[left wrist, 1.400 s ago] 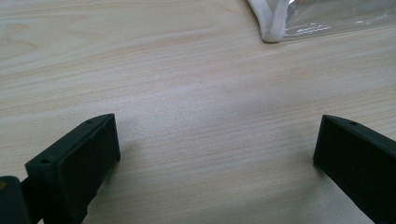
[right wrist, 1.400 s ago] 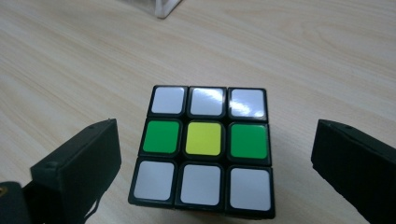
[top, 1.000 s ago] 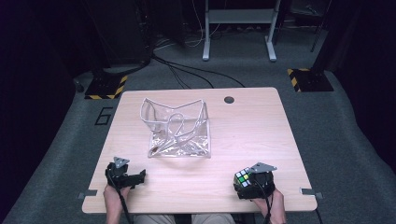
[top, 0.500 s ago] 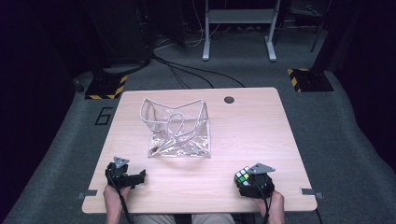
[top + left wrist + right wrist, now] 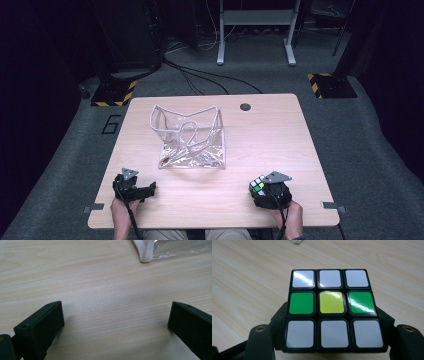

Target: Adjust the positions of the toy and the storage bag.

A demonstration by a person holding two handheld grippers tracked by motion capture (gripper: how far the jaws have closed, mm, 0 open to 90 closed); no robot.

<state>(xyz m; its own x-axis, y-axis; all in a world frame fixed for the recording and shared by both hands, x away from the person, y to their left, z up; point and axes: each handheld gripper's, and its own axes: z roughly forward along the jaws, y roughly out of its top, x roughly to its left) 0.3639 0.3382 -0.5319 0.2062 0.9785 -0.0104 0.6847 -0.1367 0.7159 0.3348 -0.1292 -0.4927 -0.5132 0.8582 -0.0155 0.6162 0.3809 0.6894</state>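
A scrambled puzzle cube (image 5: 257, 186) sits near the table's front right edge. Its top face (image 5: 332, 307) shows white rows around a green, yellow, green middle row. My right gripper (image 5: 261, 193) has just been closing, and its jaws now press on the cube's two sides (image 5: 332, 318). My left gripper (image 5: 147, 190) rests at the front left, open, with only bare wood between its jaws (image 5: 116, 311). A clear plastic bag (image 5: 192, 142) with a white rim stands open in the middle of the table, and its corner (image 5: 147, 253) lies ahead of the left gripper.
The wooden table (image 5: 270, 135) has a round cable hole (image 5: 245, 107) near its far edge. Beyond it are grey carpet, black cables, a desk frame (image 5: 255, 30) and yellow-black striped feet (image 5: 327, 82). Bare wood lies between the bag and both grippers.
The right gripper has drawn in slightly around the cube. The left gripper, the cube and the bag have stayed where they were.
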